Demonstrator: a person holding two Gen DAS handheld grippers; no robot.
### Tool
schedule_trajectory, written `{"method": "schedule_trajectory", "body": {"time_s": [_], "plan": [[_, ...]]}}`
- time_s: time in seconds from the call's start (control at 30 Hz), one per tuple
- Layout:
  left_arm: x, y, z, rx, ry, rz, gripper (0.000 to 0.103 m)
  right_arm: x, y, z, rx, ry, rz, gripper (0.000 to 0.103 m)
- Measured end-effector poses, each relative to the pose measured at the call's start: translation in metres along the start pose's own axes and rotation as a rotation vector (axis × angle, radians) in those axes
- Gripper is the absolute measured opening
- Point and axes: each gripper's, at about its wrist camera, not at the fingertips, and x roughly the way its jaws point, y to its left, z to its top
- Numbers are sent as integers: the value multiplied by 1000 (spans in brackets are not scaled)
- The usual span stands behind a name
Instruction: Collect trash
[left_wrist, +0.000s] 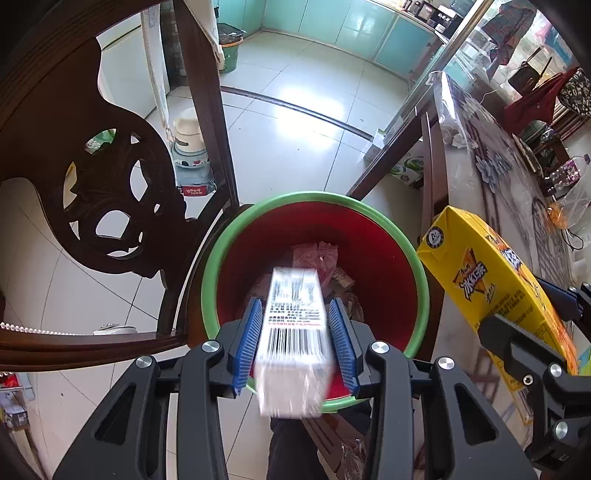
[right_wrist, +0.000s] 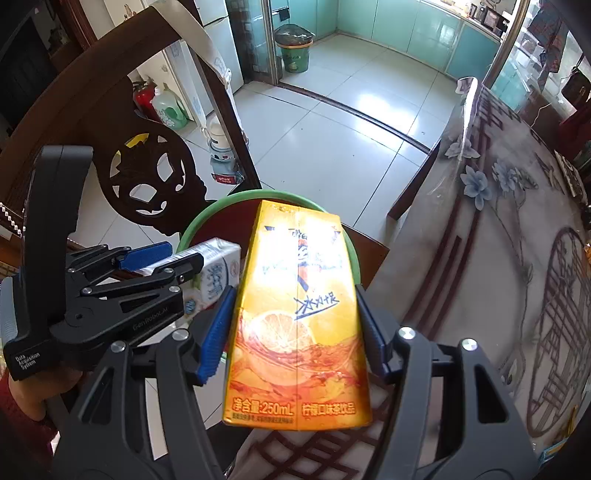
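Glossy white tiled floor (left_wrist: 295, 122), carved chair (left_wrist: 110, 192), perhaps teal cabinets (right_wrist: 417, 33).

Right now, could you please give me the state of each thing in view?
Left gripper: shut on white carton, above bin.
Right gripper: shut on yellow carton.
Bin: open, some trash inside.
Chair: upright beside bin.

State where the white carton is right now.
In the left wrist view, the white carton sits between the left claw's blue pads, above the green-rimmed red bin.
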Motion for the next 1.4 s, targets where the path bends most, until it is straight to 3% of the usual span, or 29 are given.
{"method": "schedule_trajectory", "body": {"time_s": [0.07, 0.1, 0.17, 0.4, 0.6, 0.7, 0.97, 1.17, 1.3, 1.4], "plan": [[0, 3, 2, -5, -2, 6, 41, 1, 0, 1, 0, 0, -3, 61], [-1, 4, 2, -8, -5, 9, 52, 1, 0, 1, 1, -4, -1, 62], [-4, 7, 2, -17, -22, 14, 61, -1, -1, 1, 3, -14, -4, 67], [-27, -1, -2, -32, -94, 32, 66, -19, -13, -4, 9, -50, -17, 70], [-73, -37, -4, -18, -252, 35, 86, -74, -53, -15, 67, -200, -53, 87], [-97, -64, -5, -35, -329, 0, 95, -109, -78, -22, 92, -294, -80, 98], [-146, -142, -17, -50, -504, -16, 95, -184, -143, -56, 138, -498, -149, 98], [-176, -202, -39, 4, -685, 121, 95, -225, -174, -93, 128, -690, -229, 98], [-198, -231, -46, -17, -739, 110, 95, -235, -187, -116, 151, -781, -285, 98], [-206, -246, -52, -56, -763, 188, 95, -239, -194, -123, 136, -787, -329, 98]]}}
